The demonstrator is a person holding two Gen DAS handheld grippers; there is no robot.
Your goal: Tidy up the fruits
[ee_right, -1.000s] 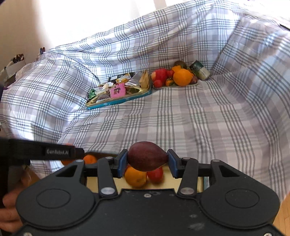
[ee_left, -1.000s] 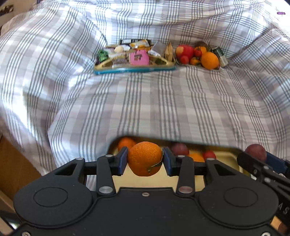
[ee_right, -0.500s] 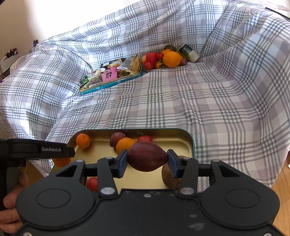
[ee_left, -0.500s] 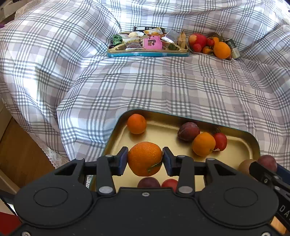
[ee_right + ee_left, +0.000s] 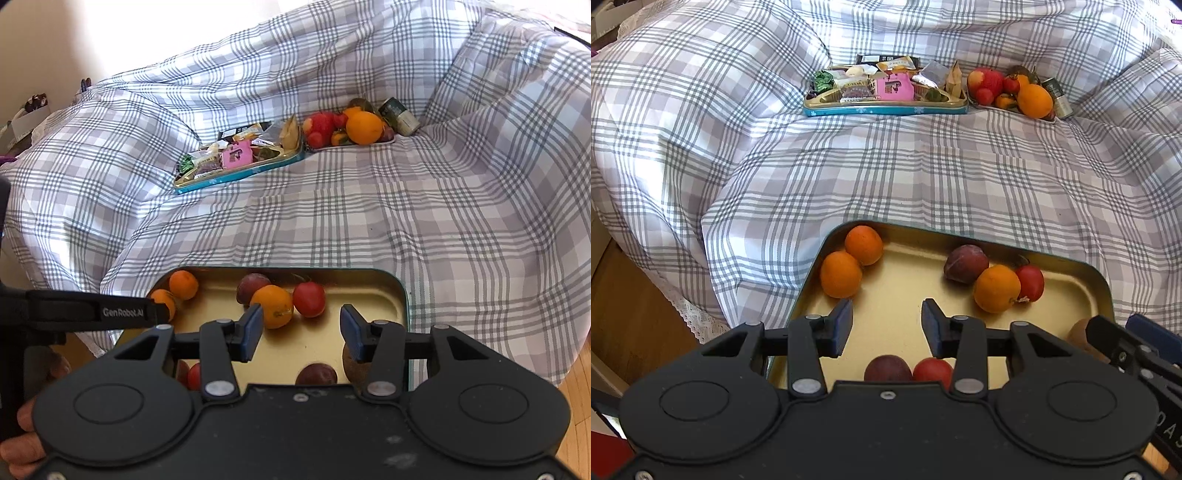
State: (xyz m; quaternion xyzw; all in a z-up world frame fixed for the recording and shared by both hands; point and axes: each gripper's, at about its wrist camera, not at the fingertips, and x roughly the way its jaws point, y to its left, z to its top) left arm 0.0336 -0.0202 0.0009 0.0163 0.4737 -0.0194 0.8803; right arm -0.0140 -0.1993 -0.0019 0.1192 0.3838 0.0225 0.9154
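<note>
A gold tin tray (image 5: 908, 295) with a teal rim lies on the checked bedspread and holds several fruits. Two oranges (image 5: 841, 274) sit at its left corner, and a dark plum (image 5: 966, 263), an orange (image 5: 996, 288) and a red fruit (image 5: 1030, 282) at its far right. My left gripper (image 5: 886, 325) is open and empty above the tray. My right gripper (image 5: 301, 332) is open and empty above the same tray (image 5: 391, 299). A dark plum (image 5: 316, 373) lies under it beside a brown kiwi (image 5: 352, 365).
At the back of the bed a teal tin (image 5: 886, 107) holds snack packets. Beside it a plate carries a pile of fruit (image 5: 1012, 92) and a small can (image 5: 1057, 98). Wooden floor (image 5: 635, 314) shows at the left, below the bed edge.
Both grippers have opened. The left let go of its orange, which now lies at the tray's left corner. The right let go of its dark plum, which now lies in the tray.
</note>
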